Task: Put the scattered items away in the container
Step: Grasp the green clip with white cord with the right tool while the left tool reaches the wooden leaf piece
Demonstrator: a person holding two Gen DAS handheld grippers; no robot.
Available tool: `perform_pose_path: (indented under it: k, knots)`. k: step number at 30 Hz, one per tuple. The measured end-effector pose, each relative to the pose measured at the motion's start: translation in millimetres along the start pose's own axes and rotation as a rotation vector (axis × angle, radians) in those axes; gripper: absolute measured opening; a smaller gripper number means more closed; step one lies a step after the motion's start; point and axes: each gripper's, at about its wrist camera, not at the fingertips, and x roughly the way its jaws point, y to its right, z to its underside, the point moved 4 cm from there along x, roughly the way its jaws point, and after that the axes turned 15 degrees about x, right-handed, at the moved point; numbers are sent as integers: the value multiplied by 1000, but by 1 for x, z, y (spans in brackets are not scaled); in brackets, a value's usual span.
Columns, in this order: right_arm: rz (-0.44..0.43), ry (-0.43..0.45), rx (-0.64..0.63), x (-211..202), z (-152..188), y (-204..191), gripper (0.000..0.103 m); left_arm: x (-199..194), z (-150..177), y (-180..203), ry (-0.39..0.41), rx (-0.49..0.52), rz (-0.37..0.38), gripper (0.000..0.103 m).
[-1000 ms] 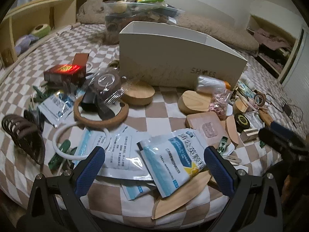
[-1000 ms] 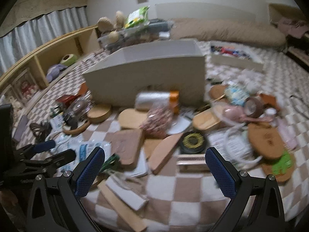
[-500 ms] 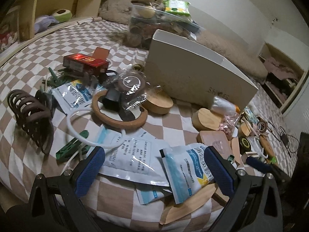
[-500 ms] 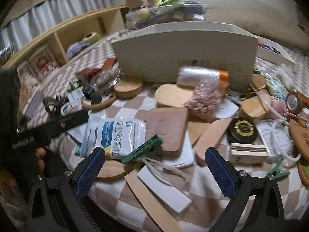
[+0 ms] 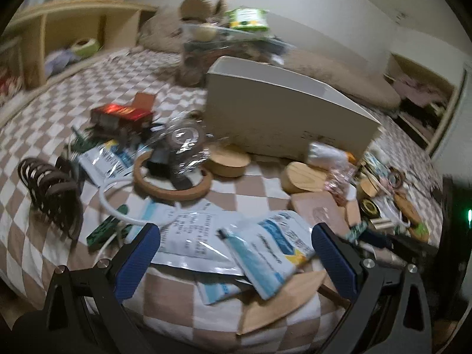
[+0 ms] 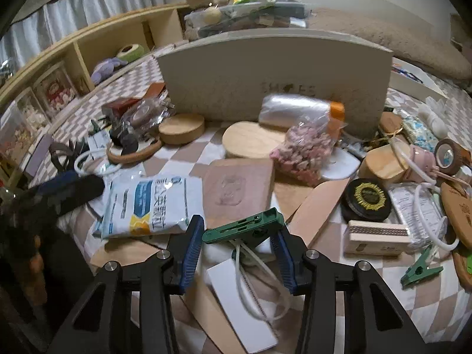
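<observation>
A white cardboard box stands at the back of the checkered bed; it also shows in the right wrist view. Scattered items lie in front of it. My right gripper has its blue pads on both sides of a green clip, narrowed around it; the pads look close to or touching its ends. My left gripper is wide open and empty, hovering over blue-white sachets. The green clip also shows at the right of the left wrist view.
Around lie a wooden ring, round wooden lids, a brown coil, a red box, a pink-filled bag, a black tin, a white notepad and a second green clip. Shelves run along the left.
My right gripper has moved forward and down onto the green clip and narrowed from wide open. My left gripper has shifted slightly and stays open.
</observation>
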Motion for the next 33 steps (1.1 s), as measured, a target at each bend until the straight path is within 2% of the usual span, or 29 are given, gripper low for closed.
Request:
perform_pose_path:
  k: [3, 9, 13, 19, 24, 26, 31, 32, 33]
  knots:
    - [-3, 32, 41, -7, -7, 10, 47, -4, 5, 13, -8, 38, 10, 103]
    - [-27, 60, 126, -17, -15, 29, 47, -6, 28, 22, -100, -30, 22, 103]
    - [-49, 62, 137, -18, -16, 28, 47, 2, 40, 29, -163, -44, 31, 103]
    - [-68, 61, 148, -19, -15, 29, 47, 12, 42, 46, -193, 24, -8, 101]
    - [-84, 63, 169, -20, -16, 33, 47, 20, 45, 45, -212, 62, -31, 91]
    - [-88, 64, 169, -20, -16, 32, 47, 22, 45, 48, -199, 53, 7, 81]
    - [-91, 69, 165, -21, -17, 32, 47, 22, 45, 60, -199, 108, 62, 70]
    - [-92, 71, 168, -22, -17, 33, 47, 23, 44, 62, -195, 117, 76, 59]
    - [-93, 73, 172, -22, -18, 34, 47, 25, 44, 66, -188, 121, 98, 54]
